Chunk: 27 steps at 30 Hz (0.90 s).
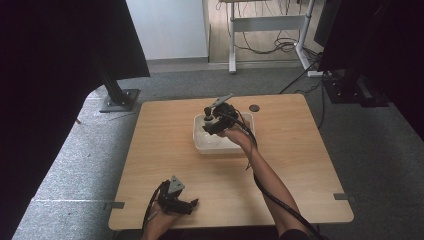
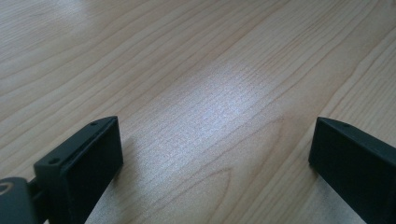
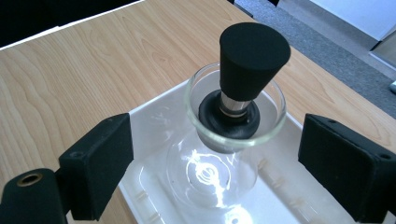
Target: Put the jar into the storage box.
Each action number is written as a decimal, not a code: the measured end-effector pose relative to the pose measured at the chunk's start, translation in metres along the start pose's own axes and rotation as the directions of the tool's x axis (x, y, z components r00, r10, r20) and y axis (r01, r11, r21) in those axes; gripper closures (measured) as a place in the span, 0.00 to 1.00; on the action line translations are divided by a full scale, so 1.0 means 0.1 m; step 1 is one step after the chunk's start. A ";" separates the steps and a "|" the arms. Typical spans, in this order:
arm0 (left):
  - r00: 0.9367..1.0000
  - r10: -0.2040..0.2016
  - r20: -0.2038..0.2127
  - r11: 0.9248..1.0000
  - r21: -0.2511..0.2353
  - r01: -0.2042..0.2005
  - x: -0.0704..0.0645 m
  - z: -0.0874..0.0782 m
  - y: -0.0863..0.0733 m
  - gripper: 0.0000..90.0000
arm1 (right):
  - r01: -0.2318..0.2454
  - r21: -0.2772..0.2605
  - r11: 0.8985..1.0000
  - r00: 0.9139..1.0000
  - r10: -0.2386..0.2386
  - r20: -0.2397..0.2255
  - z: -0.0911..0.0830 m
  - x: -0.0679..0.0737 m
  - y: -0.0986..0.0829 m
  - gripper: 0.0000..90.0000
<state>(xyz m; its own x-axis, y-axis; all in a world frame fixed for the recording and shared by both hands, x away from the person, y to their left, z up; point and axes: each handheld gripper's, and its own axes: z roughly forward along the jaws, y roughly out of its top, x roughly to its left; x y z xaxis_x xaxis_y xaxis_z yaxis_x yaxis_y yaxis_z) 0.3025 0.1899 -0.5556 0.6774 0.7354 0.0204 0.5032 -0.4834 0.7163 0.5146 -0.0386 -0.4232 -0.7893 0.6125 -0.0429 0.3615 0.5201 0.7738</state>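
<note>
Right hand-held gripper [image 3: 212, 158] held wide apart over stoppered glass flask [image 3: 215, 163] in white tray [image 3: 154, 116], left hand-held gripper [image 2: 215, 154] rested apart on near tabletop [image 2: 187, 70].

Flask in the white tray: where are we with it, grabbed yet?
Done: the glass flask stands upright in the white tray, black stopper seated in its mouth. In hand: the right hand-held gripper hangs open over the tray, jaws on either side of the flask, touching nothing. Left: closing on the flask or stopper. The left hand-held gripper is open over bare table, idle.
</note>
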 end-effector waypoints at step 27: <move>1.000 -0.003 0.000 1.000 0.000 0.003 0.00 0.00 0.00 0.03 | -0.009 0.001 1.000 1.000 0.009 -0.009 -0.34 0.06 -0.32 0.10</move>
<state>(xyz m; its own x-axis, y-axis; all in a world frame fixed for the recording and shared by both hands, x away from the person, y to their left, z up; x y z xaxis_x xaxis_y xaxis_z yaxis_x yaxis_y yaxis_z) 0.3024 0.1897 -0.5556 0.6760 0.7367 0.0184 0.5052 -0.4814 0.7162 0.4820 -0.0717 -0.4268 -0.7904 0.6118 -0.0301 0.3693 0.5152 0.7734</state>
